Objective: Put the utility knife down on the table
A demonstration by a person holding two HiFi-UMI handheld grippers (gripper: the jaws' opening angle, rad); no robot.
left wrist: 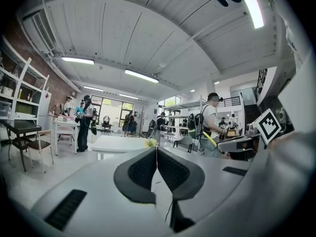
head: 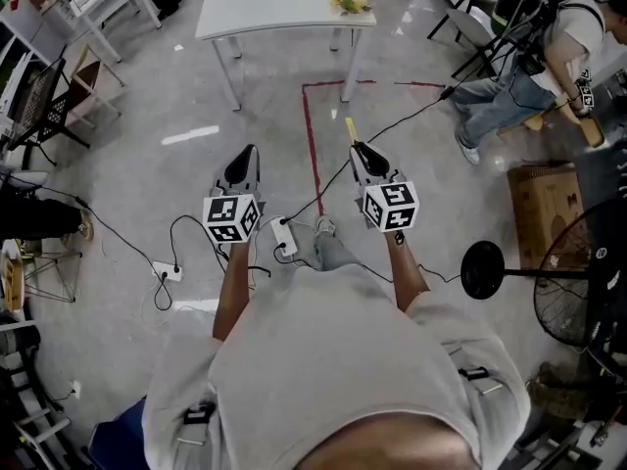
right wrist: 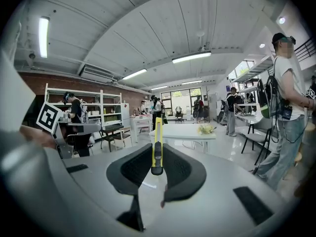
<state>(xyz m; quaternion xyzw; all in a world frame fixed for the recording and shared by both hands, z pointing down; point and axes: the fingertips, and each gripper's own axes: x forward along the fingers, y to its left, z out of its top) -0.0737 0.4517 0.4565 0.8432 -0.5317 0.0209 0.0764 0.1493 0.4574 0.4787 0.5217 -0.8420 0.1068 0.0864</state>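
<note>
my right gripper [right wrist: 157, 158] was clamped on the utility knife [right wrist: 157, 141], whose yellow body ran straight out ahead along the jaws. my left gripper [left wrist: 157, 154], alongside, was closed on nothing. the white table [head: 265, 13] stood well ahead of both, past the knife's tip, neither hand plainly nearer. bare grey floor [head: 196, 96] with cables [head: 411, 116] lay between, in a busy workshop.

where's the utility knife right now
The utility knife is clamped in the right hand-held gripper, poking forward past its jaws. In the head view it is right of centre, short of the white table.
</note>
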